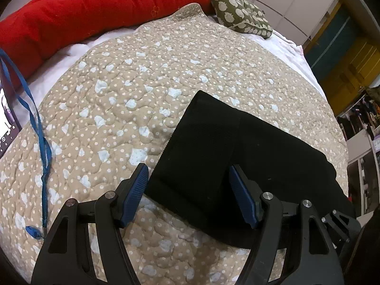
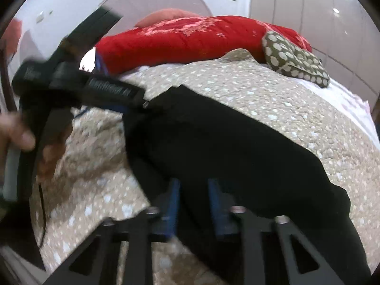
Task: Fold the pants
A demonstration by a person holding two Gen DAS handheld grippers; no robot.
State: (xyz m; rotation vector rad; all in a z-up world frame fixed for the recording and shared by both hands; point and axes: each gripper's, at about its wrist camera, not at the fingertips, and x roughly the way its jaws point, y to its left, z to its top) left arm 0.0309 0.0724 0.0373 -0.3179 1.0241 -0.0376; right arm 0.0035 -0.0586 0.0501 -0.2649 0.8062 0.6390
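Black pants (image 1: 225, 156) lie folded on a beige quilted bedspread (image 1: 133, 85). My left gripper (image 1: 188, 173) is open just above the near left part of the pants, its blue pads either side of the fabric edge. In the right wrist view the pants (image 2: 225, 142) stretch across the quilt (image 2: 273, 99). My right gripper (image 2: 193, 187) is low over them, its jaws partly apart with black fabric between the blue pads; the view is blurred. The left gripper and the hand holding it show at the left of the right wrist view (image 2: 78, 87).
A red quilt (image 1: 90, 11) and a green sheep-patterned pillow (image 1: 239, 11) lie at the far end of the bed. A blue strap (image 1: 40, 142) and a phone (image 1: 7, 118) lie at the left. Shelves (image 1: 361, 123) stand to the right of the bed.
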